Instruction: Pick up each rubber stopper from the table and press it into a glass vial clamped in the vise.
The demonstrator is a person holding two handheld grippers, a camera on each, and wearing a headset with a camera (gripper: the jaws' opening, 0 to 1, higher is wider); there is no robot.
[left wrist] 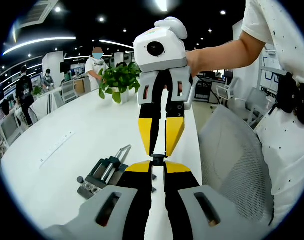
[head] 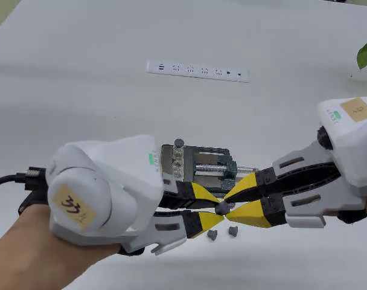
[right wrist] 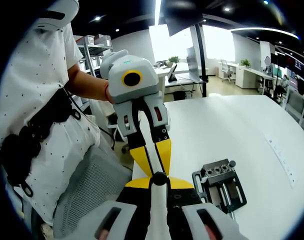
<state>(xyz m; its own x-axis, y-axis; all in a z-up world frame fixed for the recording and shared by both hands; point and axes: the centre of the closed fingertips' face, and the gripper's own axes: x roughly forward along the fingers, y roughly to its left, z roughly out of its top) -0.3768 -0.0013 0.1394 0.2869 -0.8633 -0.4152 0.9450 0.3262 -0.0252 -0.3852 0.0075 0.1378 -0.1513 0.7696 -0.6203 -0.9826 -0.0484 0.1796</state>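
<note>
Centre frame: left hand-held gripper (head: pixel 217 209) and right hand-held gripper (head: pixel 228 206) meet tip to tip, both nipped on one rubber stopper (head: pixel 223 208). Two loose stoppers (head: pixel 212 234) lie on the counter (head: pixel 99 90) just below. Vise (head: pixel 201 163) sits just above.

Two hand-held tools of one build. Left gripper (head: pixel 215 206): rounded white housing, grey slotted frame, black arms ending in yellow wedge tips. Tan label (head: pixel 73 206) on the rounded end, handwritten "33". Small green mark (head: pixel 152 159) on the housing. Black cable (head: pixel 8 179) plugged in at the rear. Right gripper (head: pixel 233 202): same white, grey, black and yellow, with a tan tag (head: pixel 357 109) on top, writing too small to read. Worn: white short-sleeved shirt (right wrist: pixel 37 65) with small black dots, and a black belt (right wrist: pixel 47 115).
</note>
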